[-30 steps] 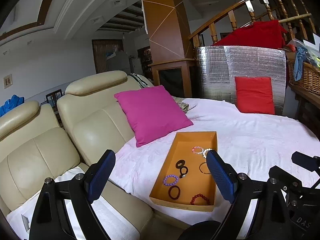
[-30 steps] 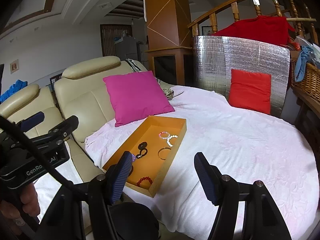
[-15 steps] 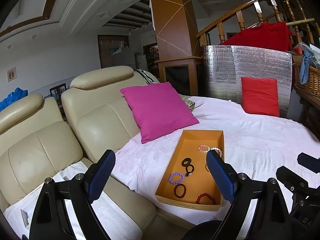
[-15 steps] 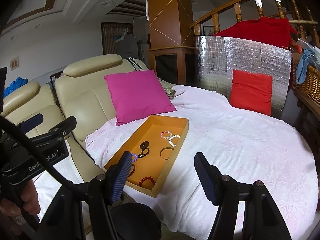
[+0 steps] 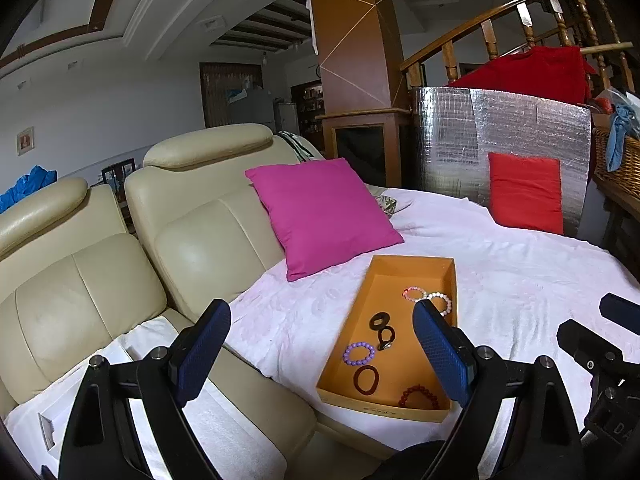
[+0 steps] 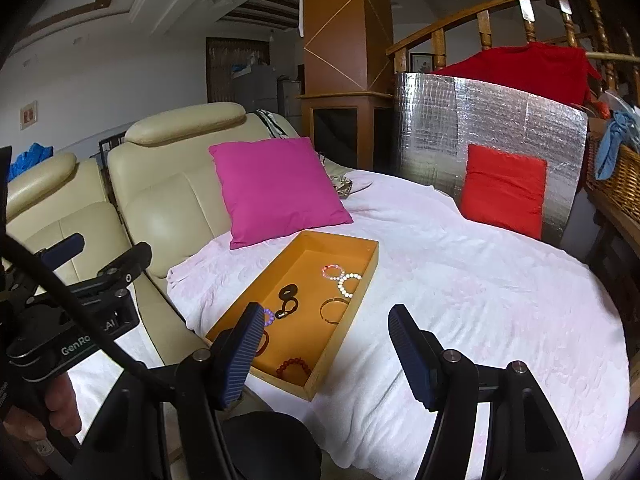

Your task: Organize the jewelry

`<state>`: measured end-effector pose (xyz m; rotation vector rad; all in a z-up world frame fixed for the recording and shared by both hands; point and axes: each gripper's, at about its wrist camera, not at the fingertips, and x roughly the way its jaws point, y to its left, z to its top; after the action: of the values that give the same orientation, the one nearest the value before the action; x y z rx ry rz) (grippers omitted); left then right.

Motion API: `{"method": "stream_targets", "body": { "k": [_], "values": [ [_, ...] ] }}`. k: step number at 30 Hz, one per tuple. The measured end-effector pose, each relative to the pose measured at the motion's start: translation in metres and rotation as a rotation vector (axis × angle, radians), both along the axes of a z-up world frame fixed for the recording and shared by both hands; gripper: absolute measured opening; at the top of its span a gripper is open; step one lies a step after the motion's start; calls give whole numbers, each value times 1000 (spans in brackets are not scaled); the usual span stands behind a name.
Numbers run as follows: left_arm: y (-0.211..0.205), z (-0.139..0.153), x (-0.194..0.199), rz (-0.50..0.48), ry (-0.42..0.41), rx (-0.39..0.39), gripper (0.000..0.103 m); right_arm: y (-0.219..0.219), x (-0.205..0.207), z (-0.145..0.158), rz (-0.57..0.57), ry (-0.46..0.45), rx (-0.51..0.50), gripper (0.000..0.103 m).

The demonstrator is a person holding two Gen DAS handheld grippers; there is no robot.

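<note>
Left: cream sofa (image 5: pixel 192 248), pink cushion (image 5: pixel 324 216) leaning on it. Left gripper (image 5: pixel 320 354) hovers short of the bed, jaws spread wide, nothing between them.

Centre: orange tray (image 5: pixel 362 308) sits on the white bedspread (image 6: pixel 480 280) beside the cushion. Inside lie a purple bead bracelet (image 5: pixel 359 353), dark ring (image 5: pixel 366 379), red bead bracelet (image 5: pixel 420 396), black rings (image 5: pixel 382 326), pink and white bead loops (image 6: pixel 340 276), and a thin bangle (image 6: pixel 334 309).

Right: right gripper (image 6: pixel 324 352) also wide open and empty, near the tray's front corner.

Judgement — pieces look light; beaded loops limp and likely slippery, bangle stiff. Pinch one strand across its rim — not the whole loop.
</note>
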<state>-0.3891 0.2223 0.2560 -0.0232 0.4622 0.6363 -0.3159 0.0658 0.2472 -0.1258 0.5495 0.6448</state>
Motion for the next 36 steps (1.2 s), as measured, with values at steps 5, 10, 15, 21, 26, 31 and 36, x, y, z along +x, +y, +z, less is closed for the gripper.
{"method": "stream_targets", "body": {
  "k": [5, 10, 15, 21, 26, 31, 36],
  "values": [
    [7, -4, 4, 10, 9, -8, 92, 5, 4, 0, 4, 0, -9, 68],
    [15, -7, 9, 25, 17, -16, 92, 14, 11, -3, 15, 9, -23, 68],
    [23, -12, 14, 43, 31, -23, 92, 23, 20, -9, 27, 25, -27, 68],
    [32, -17, 22, 65, 52, -25, 92, 34, 31, -14, 48, 45, -27, 68],
    [35, -19, 29, 77, 62, -24, 92, 40, 40, -18, 58, 59, -25, 68],
    [38, -21, 39, 79, 75, -27, 92, 43, 49, -24, 59, 75, -26, 68],
    [35, -25, 49, 75, 93, -16, 92, 37, 61, -29, 45, 94, -8, 68]
  ]
}}
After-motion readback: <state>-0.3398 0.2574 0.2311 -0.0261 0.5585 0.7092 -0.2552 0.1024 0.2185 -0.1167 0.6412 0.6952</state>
